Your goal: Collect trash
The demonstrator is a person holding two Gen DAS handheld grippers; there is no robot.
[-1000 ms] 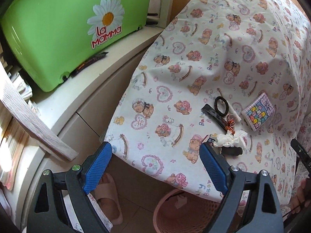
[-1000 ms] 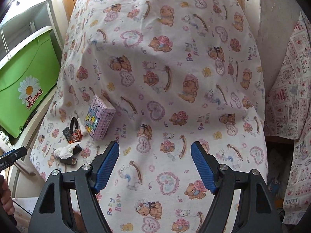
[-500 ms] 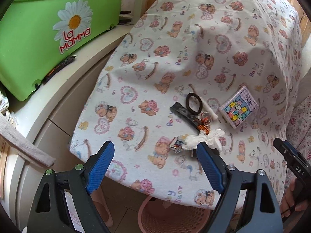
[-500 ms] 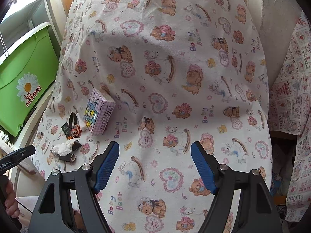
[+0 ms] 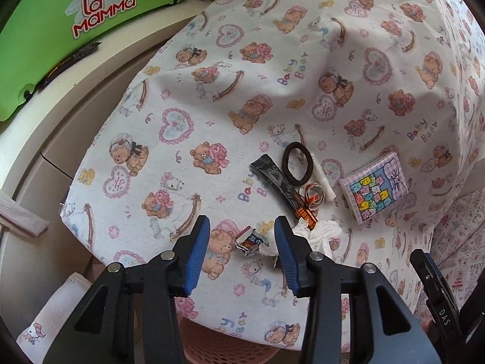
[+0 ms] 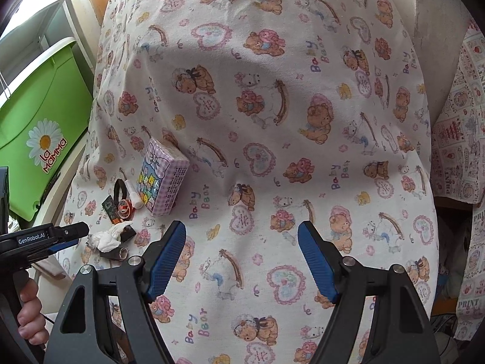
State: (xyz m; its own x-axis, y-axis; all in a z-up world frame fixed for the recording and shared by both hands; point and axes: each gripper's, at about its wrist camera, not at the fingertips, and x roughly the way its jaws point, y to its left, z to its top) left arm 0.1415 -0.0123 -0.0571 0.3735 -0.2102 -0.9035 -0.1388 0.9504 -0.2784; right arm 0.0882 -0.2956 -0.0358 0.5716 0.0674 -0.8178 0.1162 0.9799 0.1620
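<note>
Blue-padded, my left tongs [image 5: 241,244] have just been closing around a crumpled candy wrapper [image 5: 252,241] on the counter's bear-print cloth [image 5: 212,115], not yet pinching; my right tongs [image 6: 242,259] gape empty.

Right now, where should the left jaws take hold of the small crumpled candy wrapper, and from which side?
Grip the small crumpled candy wrapper across its bunched middle, coming from above. It lies low on the tablecloth, between the left gripper jaws, which have just been closing. Stay off the white tissue beside it.
</note>
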